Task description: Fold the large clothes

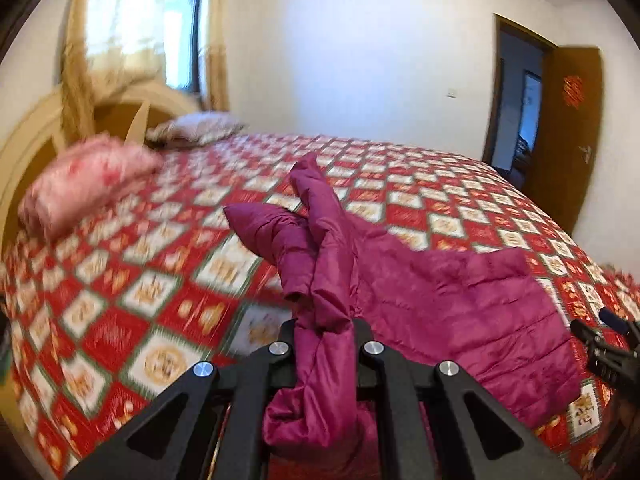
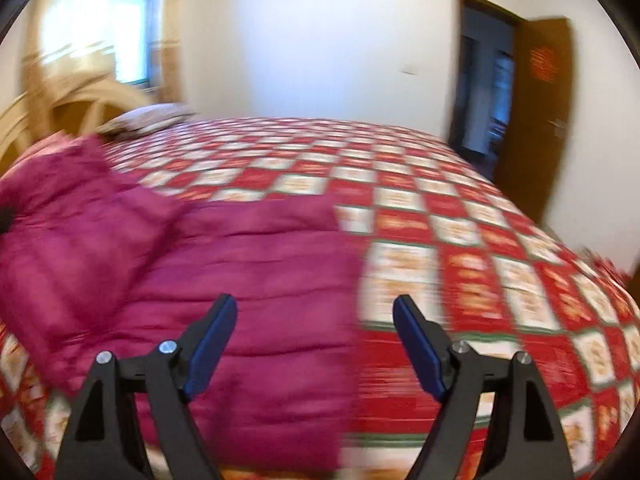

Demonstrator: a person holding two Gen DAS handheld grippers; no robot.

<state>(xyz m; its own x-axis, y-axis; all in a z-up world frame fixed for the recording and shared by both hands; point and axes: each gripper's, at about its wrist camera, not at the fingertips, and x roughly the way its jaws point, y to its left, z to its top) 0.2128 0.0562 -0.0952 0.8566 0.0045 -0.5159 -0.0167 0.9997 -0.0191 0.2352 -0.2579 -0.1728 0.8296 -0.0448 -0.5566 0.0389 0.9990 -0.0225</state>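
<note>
A large magenta quilted jacket (image 1: 460,304) lies on the bed with the red and white patterned cover (image 1: 160,280). My left gripper (image 1: 325,334) is shut on a bunched fold of the jacket, lifting it; a sleeve (image 1: 316,196) stretches away over the bed. In the right wrist view the jacket (image 2: 200,272) is spread flat at left and centre. My right gripper (image 2: 314,320) is open and empty, hovering over the jacket's right edge. It also shows at the right edge of the left wrist view (image 1: 612,340).
A pink pillow (image 1: 88,180) and a patterned pillow (image 1: 196,128) lie by the wooden headboard (image 1: 24,148) at the left. A curtained window (image 1: 132,28) is behind. An open brown door (image 1: 576,128) is at the right. The bed cover (image 2: 480,240) extends right.
</note>
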